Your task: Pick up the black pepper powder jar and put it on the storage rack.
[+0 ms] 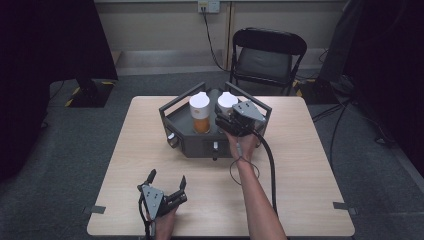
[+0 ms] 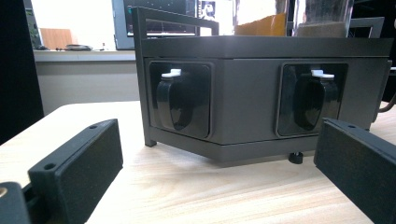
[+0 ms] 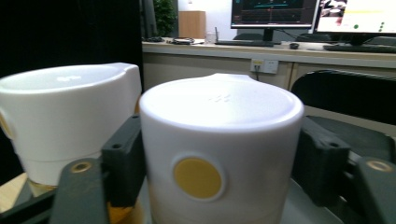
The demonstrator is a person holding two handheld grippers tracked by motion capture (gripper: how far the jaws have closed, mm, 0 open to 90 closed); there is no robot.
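item: right gripper [image 3: 219, 154], fingers [image 3: 123, 158] set against both sides of the white-lidded canister [image 3: 219, 140] seated at the right of the dark dispenser rack [image 1: 192, 142] on the worktop [image 1: 300, 165]; left gripper [image 1: 167, 184] rested wide open, nothing held; step judged: canister grasp; a straight lift is called for next.

Black folding chair [image 1: 267, 55] behind the table [image 1: 150, 150], wall outlet [image 1: 208, 6] w/ cable above it. Monitors [image 3: 273, 13] on the far desk [image 3: 224, 49].
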